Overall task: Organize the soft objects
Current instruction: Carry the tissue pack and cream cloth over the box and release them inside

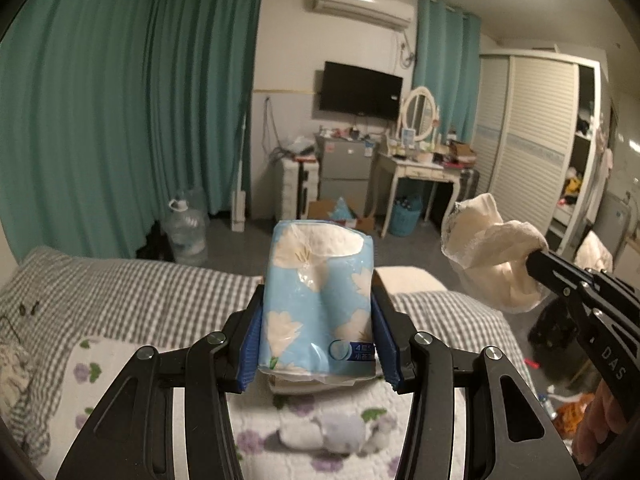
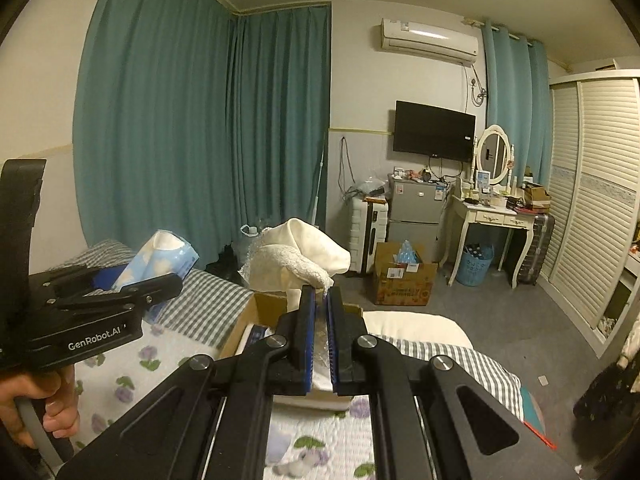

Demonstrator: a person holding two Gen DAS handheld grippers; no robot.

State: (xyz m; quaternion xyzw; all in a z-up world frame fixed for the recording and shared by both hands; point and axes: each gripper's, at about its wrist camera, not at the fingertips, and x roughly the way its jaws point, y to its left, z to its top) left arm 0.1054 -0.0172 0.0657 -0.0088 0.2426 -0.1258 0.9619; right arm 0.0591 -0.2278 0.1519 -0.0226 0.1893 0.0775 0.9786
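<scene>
- Left wrist view is showing the bed (image 1: 120, 292) spreading under both tools, its grey checked cover overlaid with a floral quilt (image 2: 132, 384).
- Teal curtains (image 1: 120, 100) are hanging across the far wall, with a white wardrobe (image 1: 532, 140) standing at the right and a dressing table (image 1: 420, 168) sitting beneath a wall television (image 1: 360, 90).
- An open cardboard box (image 2: 256, 312) is resting on the quilt just beyond the right gripper (image 2: 321, 308), probably the place things are going.
- The left gripper (image 1: 318, 320) is clamping its blue pads on a blue flowered tissue pack (image 1: 318, 292), holding it upright above the bed.
- The right gripper is pinching a cream cloth (image 2: 296, 256) between nearly closed fingers, with most of the fabric bunching loosely above the tips.
- The cloth, I judge, is hanging by a small fold only, so a quick swing could be pulling it free onto the floor.
- The pack's plastic wrap is looking slick, so a loosening squeeze might be letting it slide down.
- Both loads are being carried close together and could be snagging each other over the box.
</scene>
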